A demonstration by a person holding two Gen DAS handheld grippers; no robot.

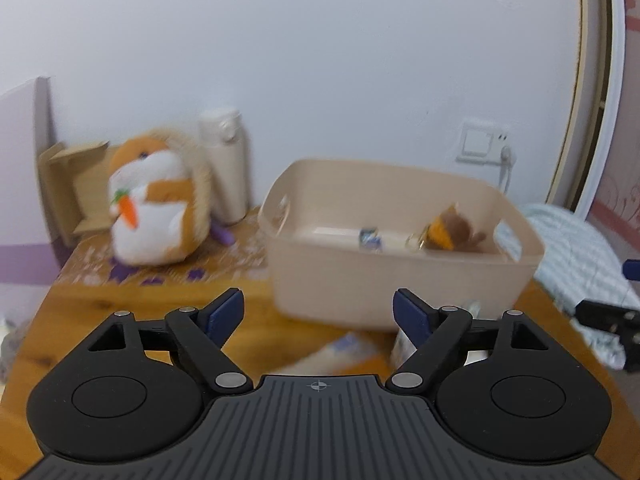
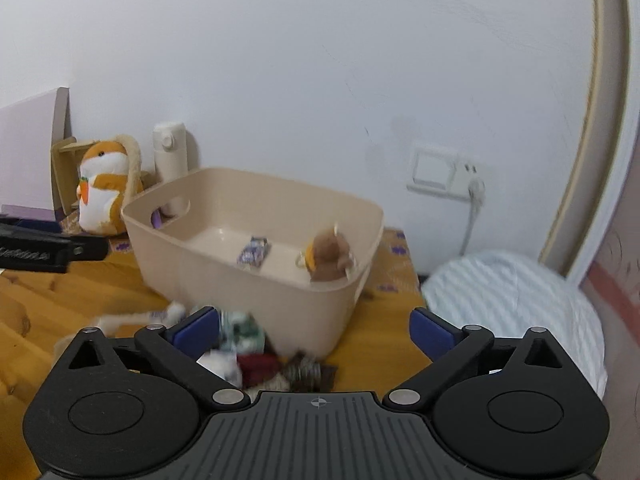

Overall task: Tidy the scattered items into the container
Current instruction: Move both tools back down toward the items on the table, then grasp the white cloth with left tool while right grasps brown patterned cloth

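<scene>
Both tongs are spread wide and carry nothing. The beige container (image 2: 256, 264) sits toward the tabletop's (image 1: 120, 304) far right corner, already holding a small packet (image 2: 253, 254) and a brown plush charm (image 2: 330, 256). I'd send the right tongs (image 2: 314, 330) down onto the blurred heap of scattered items (image 2: 260, 356) just below them, at the container's near wall, taking one piece only. The left tongs (image 1: 318, 310) hover short of that wall.
</scene>
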